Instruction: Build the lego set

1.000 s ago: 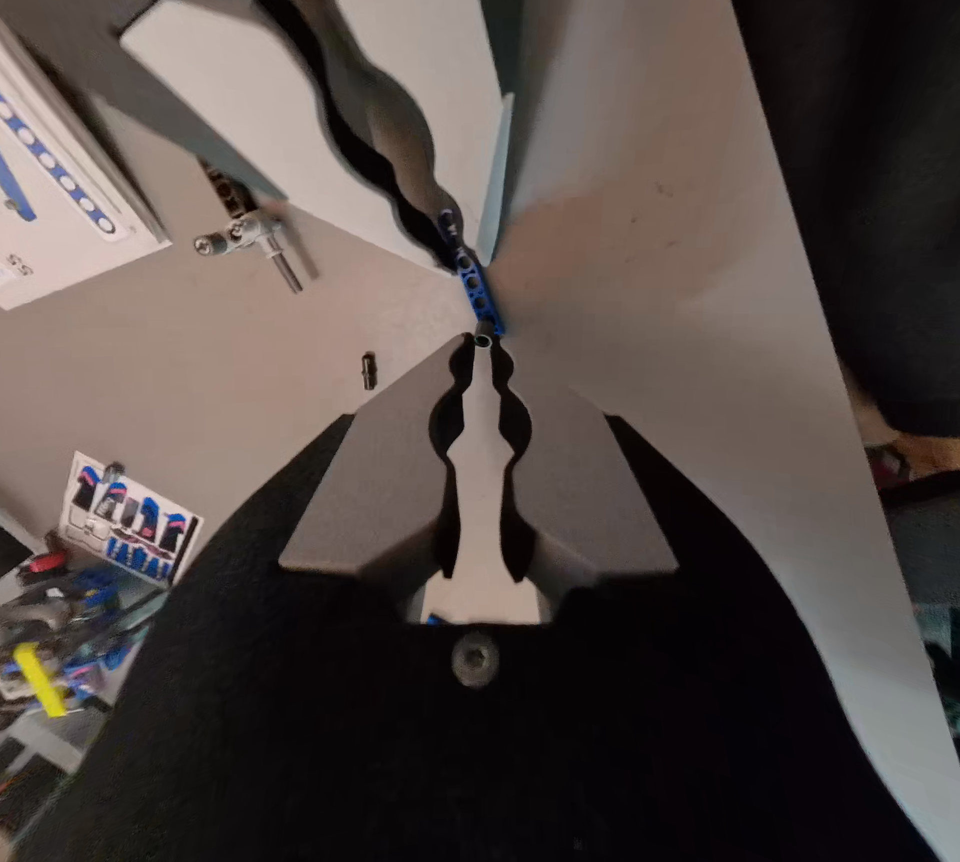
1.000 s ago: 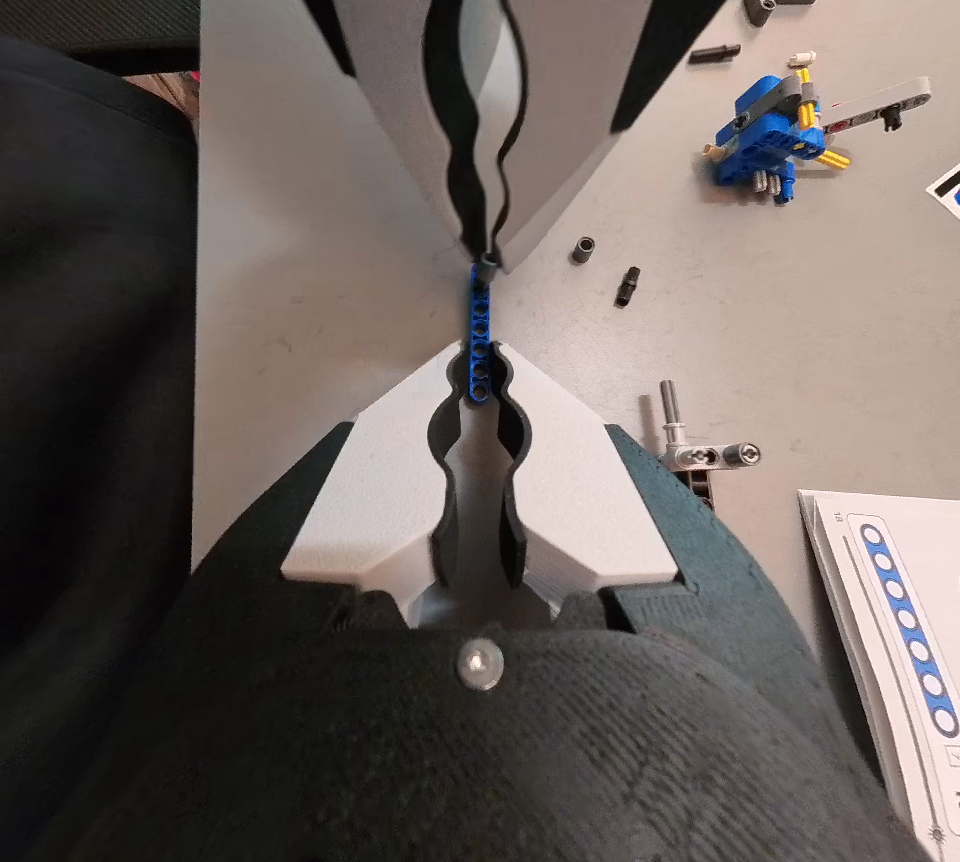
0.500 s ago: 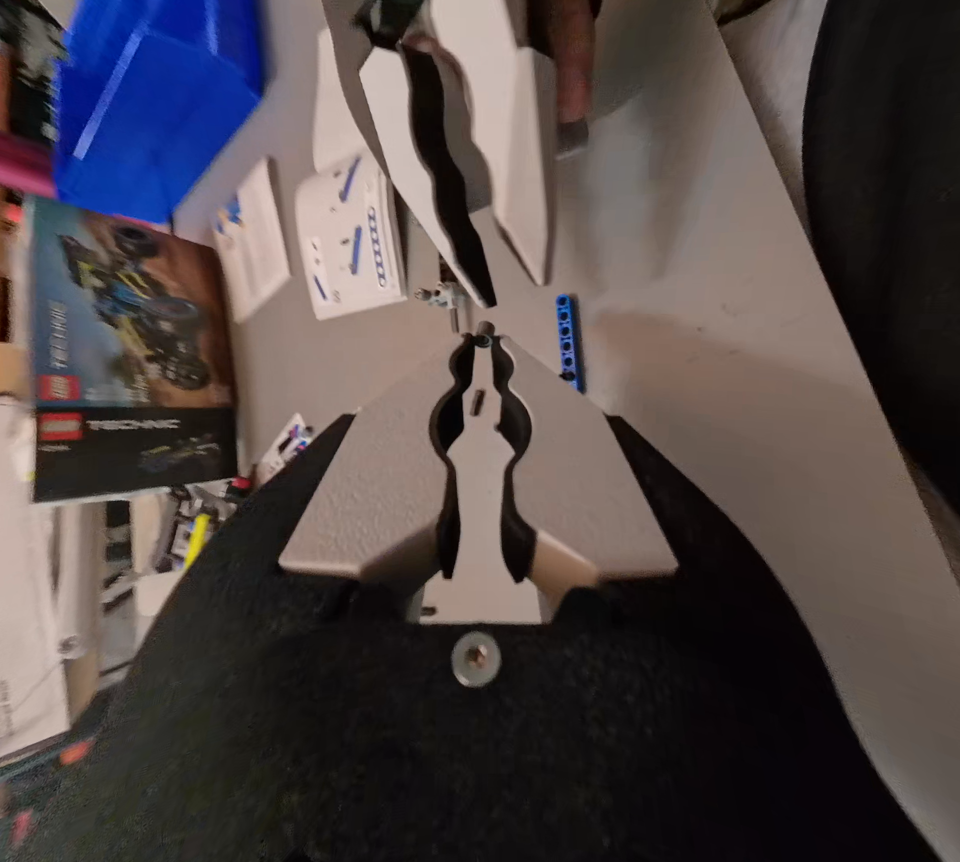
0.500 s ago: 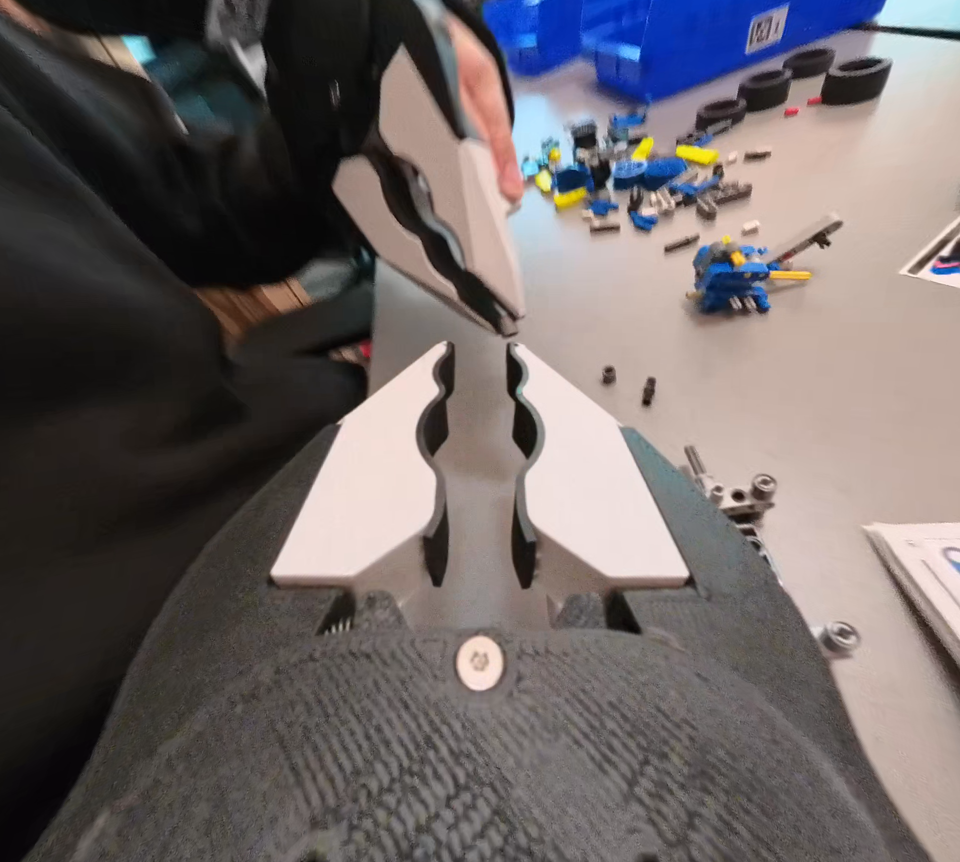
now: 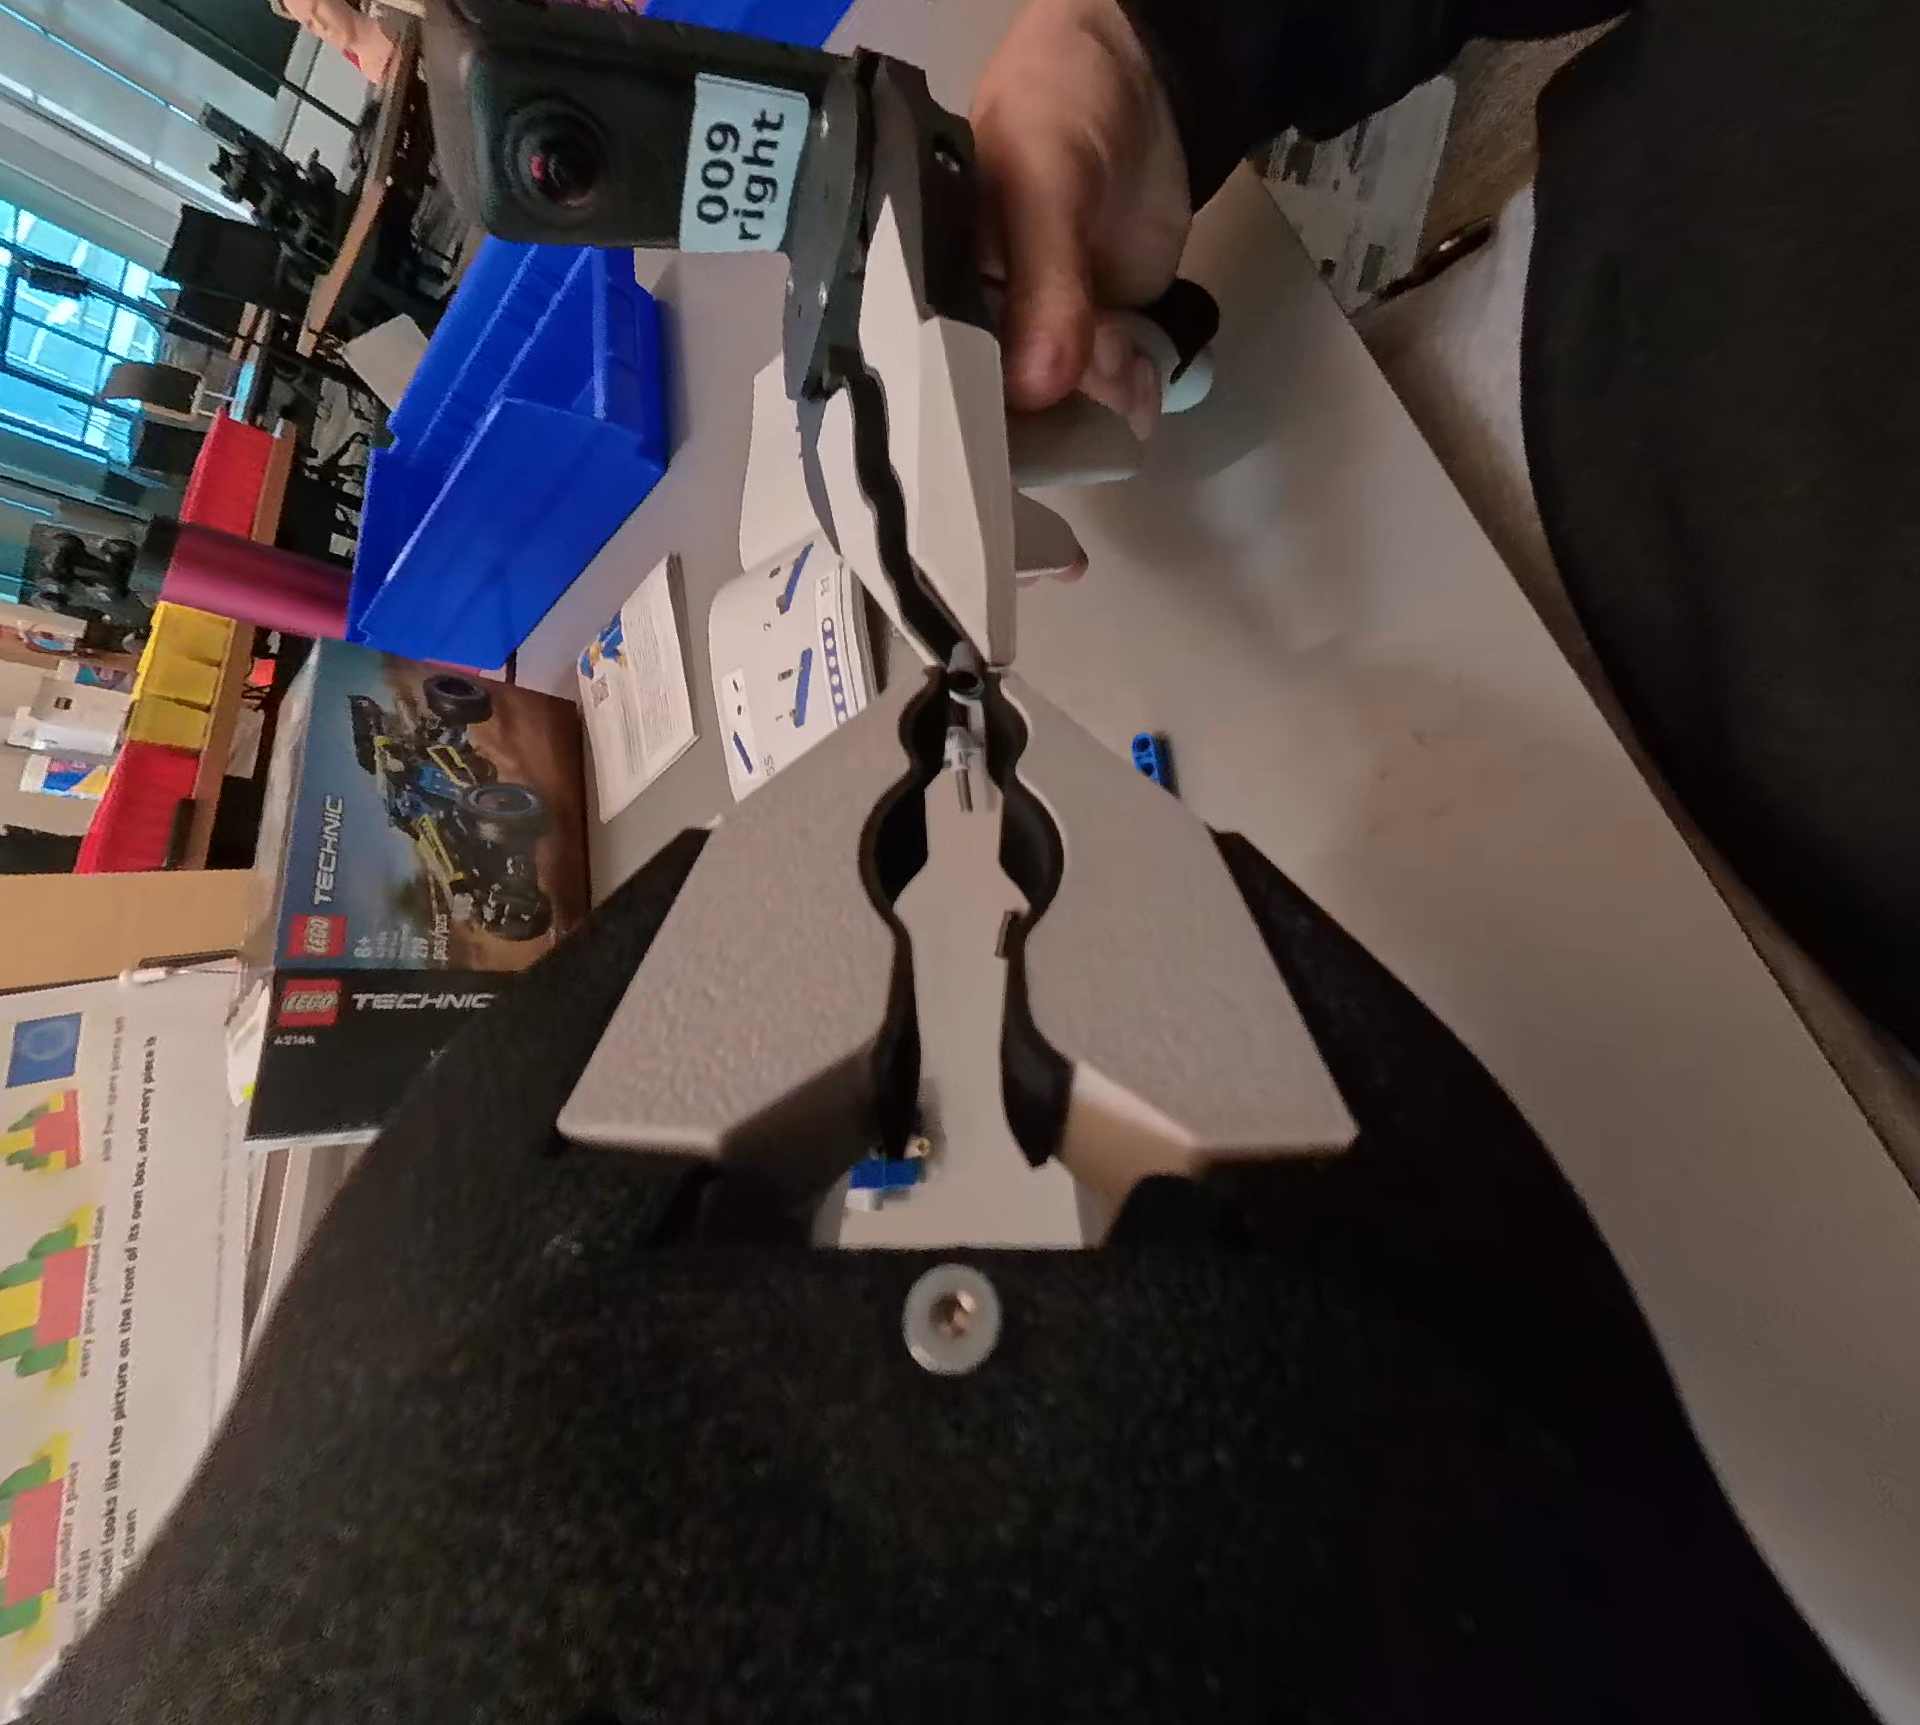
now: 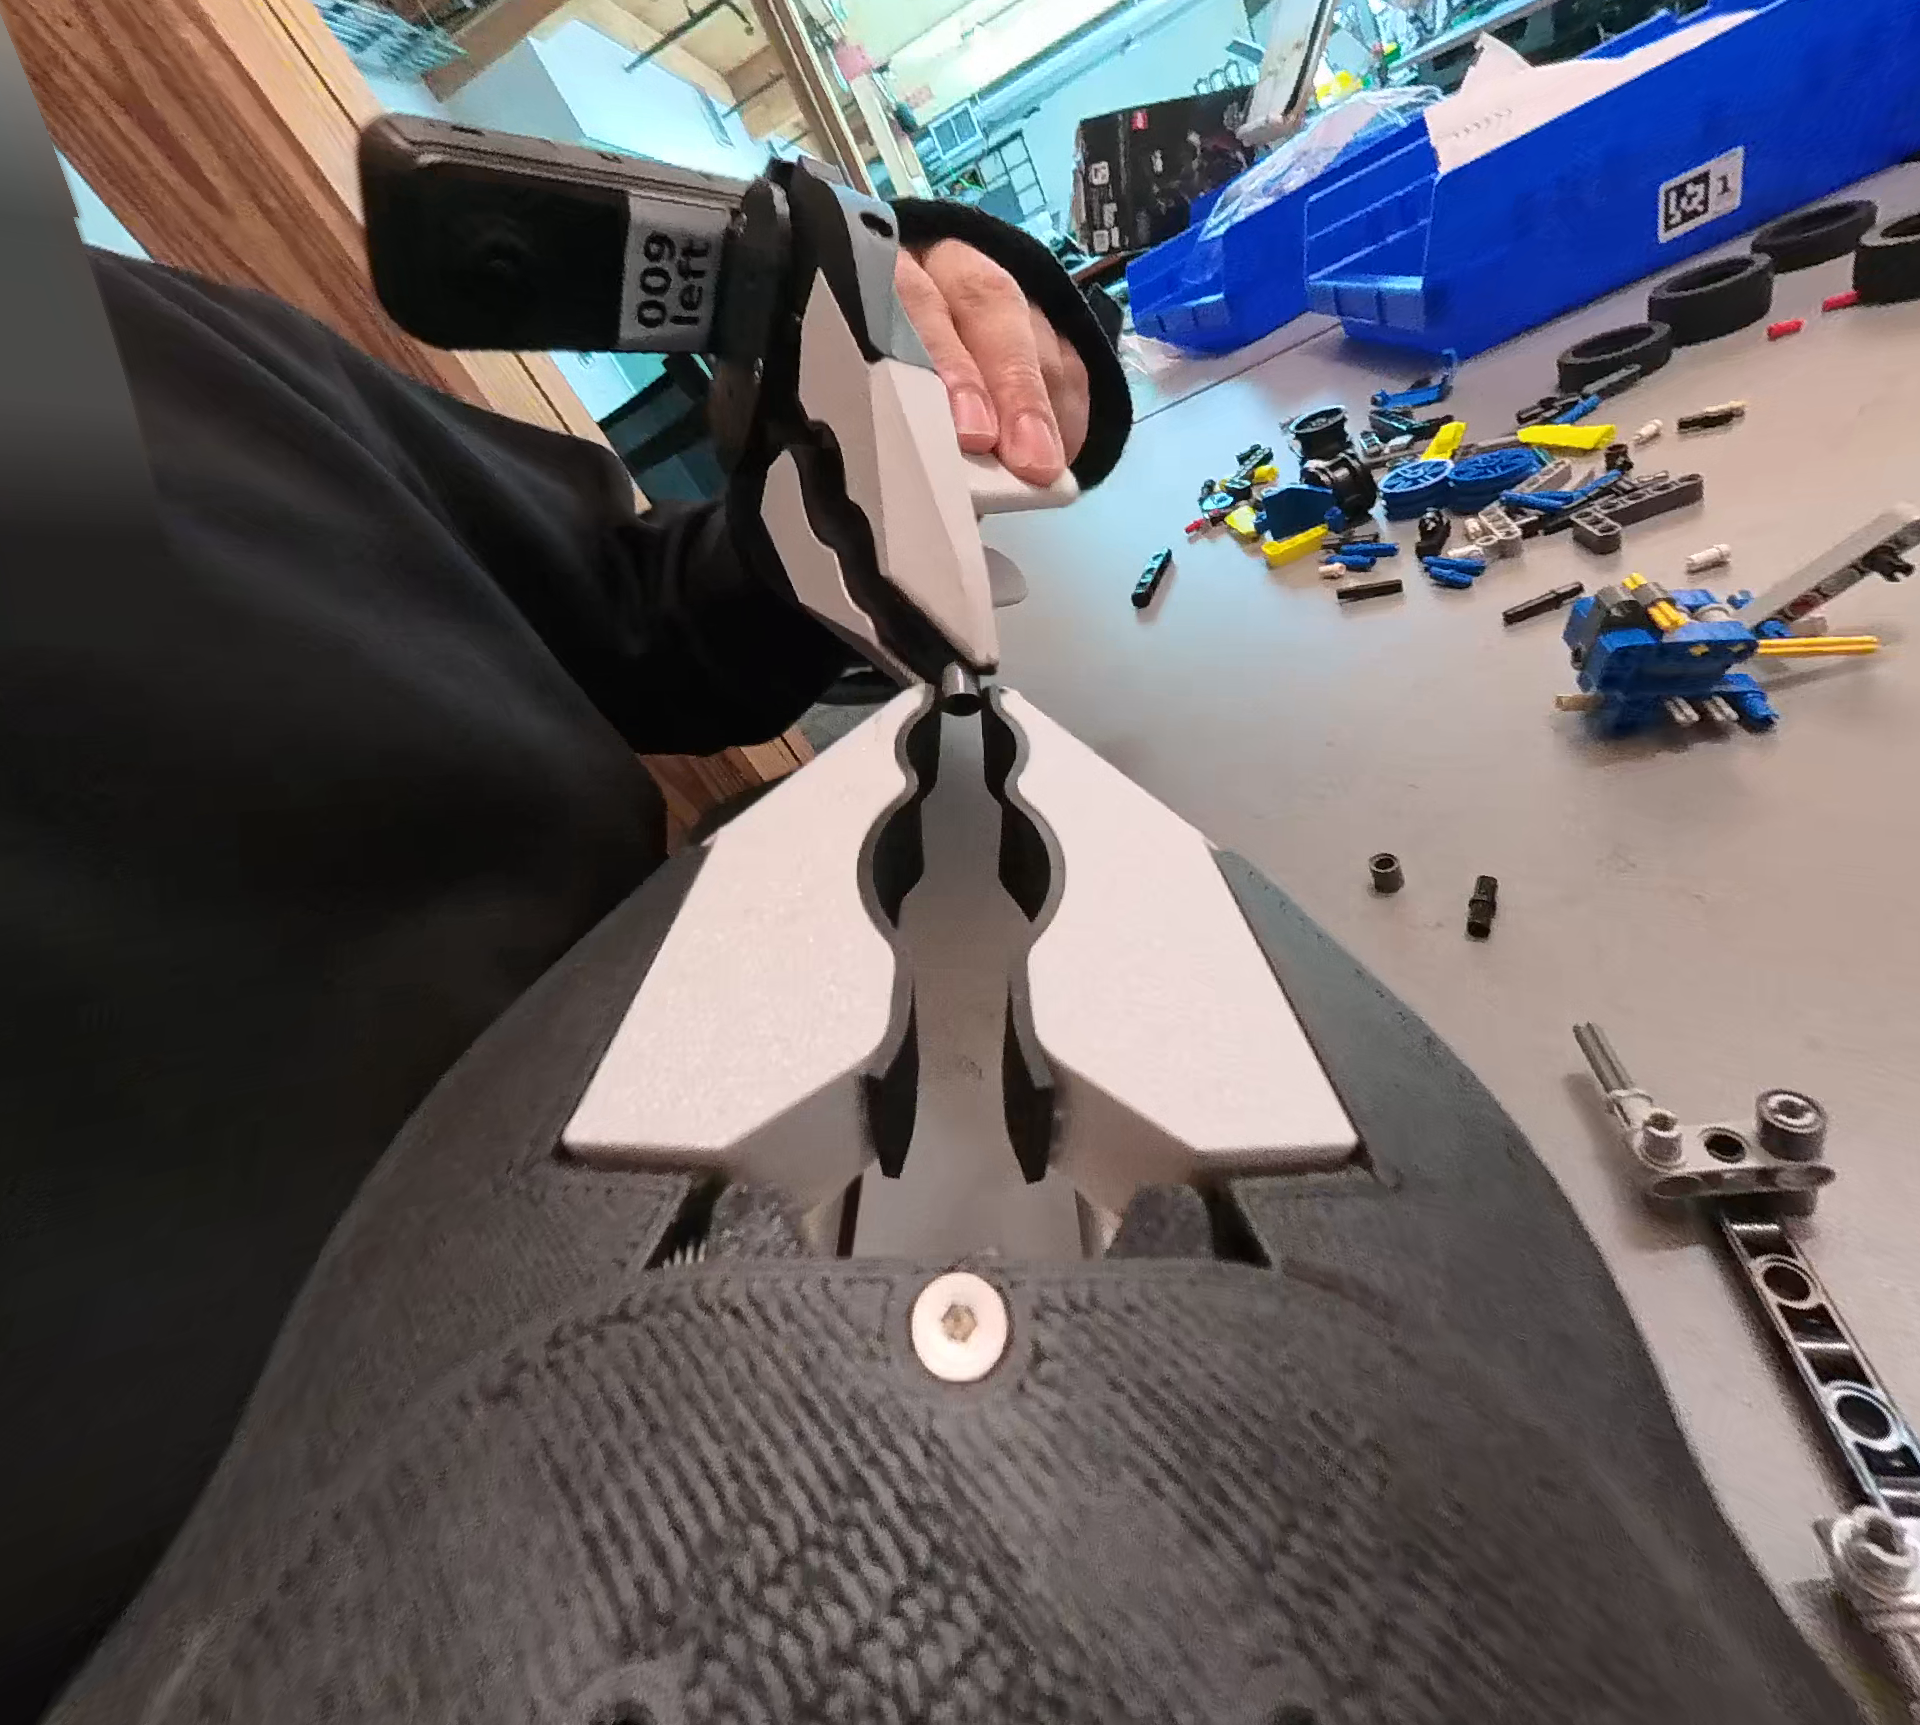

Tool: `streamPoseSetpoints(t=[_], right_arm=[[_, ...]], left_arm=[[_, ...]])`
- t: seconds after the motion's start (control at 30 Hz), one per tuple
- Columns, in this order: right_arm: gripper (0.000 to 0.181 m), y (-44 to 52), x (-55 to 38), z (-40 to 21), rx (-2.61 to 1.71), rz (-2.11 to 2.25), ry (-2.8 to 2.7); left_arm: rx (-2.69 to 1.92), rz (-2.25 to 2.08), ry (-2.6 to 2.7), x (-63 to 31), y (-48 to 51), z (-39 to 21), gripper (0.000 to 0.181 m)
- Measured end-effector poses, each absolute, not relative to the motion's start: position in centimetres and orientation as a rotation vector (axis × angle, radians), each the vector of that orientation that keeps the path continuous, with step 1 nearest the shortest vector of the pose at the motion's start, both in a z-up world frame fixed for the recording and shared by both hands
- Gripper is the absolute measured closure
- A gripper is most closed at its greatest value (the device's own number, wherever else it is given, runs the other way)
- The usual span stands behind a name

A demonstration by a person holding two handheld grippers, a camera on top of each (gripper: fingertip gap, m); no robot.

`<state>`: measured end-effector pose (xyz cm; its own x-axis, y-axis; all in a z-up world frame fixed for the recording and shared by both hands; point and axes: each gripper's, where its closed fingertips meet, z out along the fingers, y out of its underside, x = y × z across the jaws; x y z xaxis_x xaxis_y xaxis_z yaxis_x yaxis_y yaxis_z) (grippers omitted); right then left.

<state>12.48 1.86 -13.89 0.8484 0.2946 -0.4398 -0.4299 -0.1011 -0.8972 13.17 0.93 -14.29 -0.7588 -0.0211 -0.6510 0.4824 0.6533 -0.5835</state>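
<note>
Left gripper (image 5: pixel 966 688): in the left wrist view it was held above the table (image 5: pixel 1351 740), its tips pinched on a small dark grey bush (image 5: pixel 966 683).
Right gripper (image 5: pixel 961 636): it came in from ahead, tip to tip with the left, both sets of tips meeting at the bush; a hand (image 5: pixel 1081 221) gripped its handle.
Blue beam (image 5: pixel 1153 756): it lay on the table just right of the left gripper's tips, partly hidden behind the right finger.
Instruction booklet (image 5: pixel 790 667): it lay open just left of the tips, with the set's box (image 5: pixel 416 886) farther left.

Right gripper (image 6: pixel 961 704): in the right wrist view its jaws stood narrowly apart at the tips, on either side of the bush (image 6: pixel 958 696); whether they pressed it could not be told.
Left gripper (image 6: pixel 951 652): it met the right from ahead, clamped on the bush.
Blue sub-assembly (image 6: pixel 1673 657): it sat on the table well to the right and ahead.
Loose parts (image 6: pixel 1455 491): they were scattered beyond it, far ahead and right.
Grey axle piece (image 6: pixel 1704 1145): it lay close beside the right gripper's right side.
</note>
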Motion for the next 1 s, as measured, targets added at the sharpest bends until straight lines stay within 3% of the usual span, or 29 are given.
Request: streamPoseSetpoints(t=[0.63,1.0], right_arm=[[0.176,1.0,11.4,-10.8,-1.23,0.925,0.095],[0.176,1.0,10.4,-10.7,-1.22,0.958,0.043]], left_arm=[[0.157,-1.83,2.128,11.5,0.0,-11.3,0.177],[0.121,-2.058,2.147,10.5,-0.1,-10.8,0.177]])
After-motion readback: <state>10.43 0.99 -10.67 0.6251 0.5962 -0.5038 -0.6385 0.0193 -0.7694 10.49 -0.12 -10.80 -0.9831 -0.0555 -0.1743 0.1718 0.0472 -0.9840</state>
